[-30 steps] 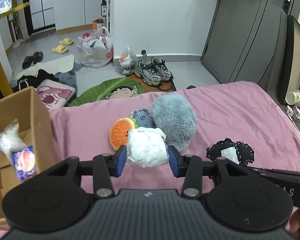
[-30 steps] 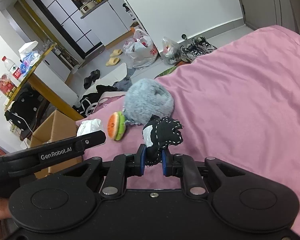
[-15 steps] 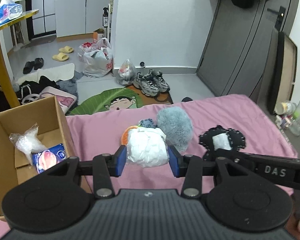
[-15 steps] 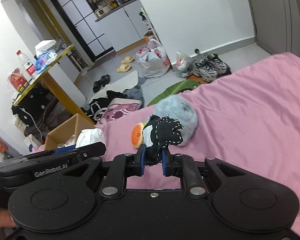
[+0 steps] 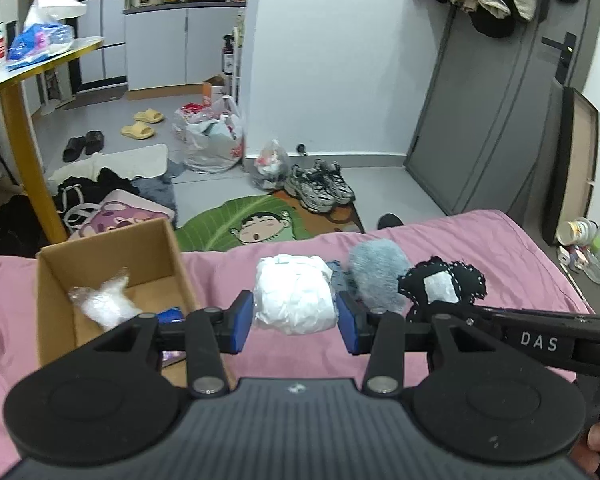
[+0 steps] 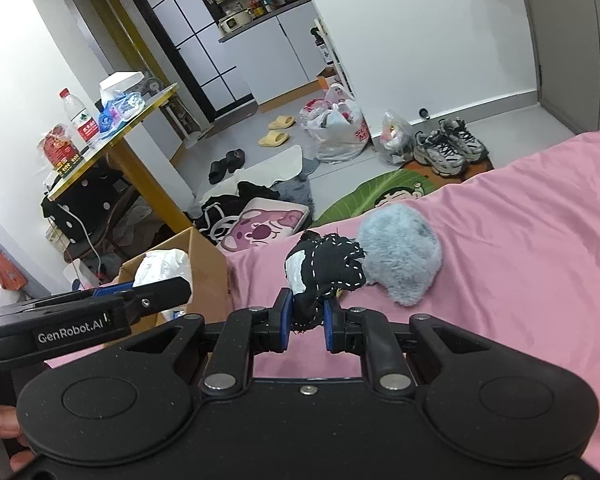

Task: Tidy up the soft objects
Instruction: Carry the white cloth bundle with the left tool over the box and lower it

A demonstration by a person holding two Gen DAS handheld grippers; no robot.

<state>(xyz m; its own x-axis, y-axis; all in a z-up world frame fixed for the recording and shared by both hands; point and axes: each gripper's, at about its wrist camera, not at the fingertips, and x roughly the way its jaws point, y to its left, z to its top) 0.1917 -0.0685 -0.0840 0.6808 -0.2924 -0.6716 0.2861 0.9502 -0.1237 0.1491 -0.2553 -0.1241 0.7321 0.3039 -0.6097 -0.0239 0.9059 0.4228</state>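
My left gripper [image 5: 296, 322] is shut on a white crumpled soft bundle [image 5: 295, 299] and holds it above the pink bed, just right of the open cardboard box [image 5: 100, 256]. My right gripper [image 6: 305, 326] is shut on a black stitched plush with a white patch [image 6: 325, 270], which also shows in the left wrist view [image 5: 440, 286]. A grey fluffy toy [image 6: 400, 254] lies on the bed behind it. A small blue-grey toy [image 5: 338, 274] peeks out between the white bundle and the grey toy. The white bundle shows over the box in the right wrist view [image 6: 162, 266].
The box holds a clear plastic bag [image 5: 104, 304] and a blue packet [image 5: 172, 316]. The pink bedsheet [image 6: 520, 240] spreads to the right. Beyond the bed edge lie a green leaf mat [image 5: 256, 224], sneakers [image 5: 320, 188], bags and a yellow-legged table [image 5: 24, 128].
Both grippers have lifted and moved left toward the box with their loads. The orange burger toy is hidden behind the white bundle now.
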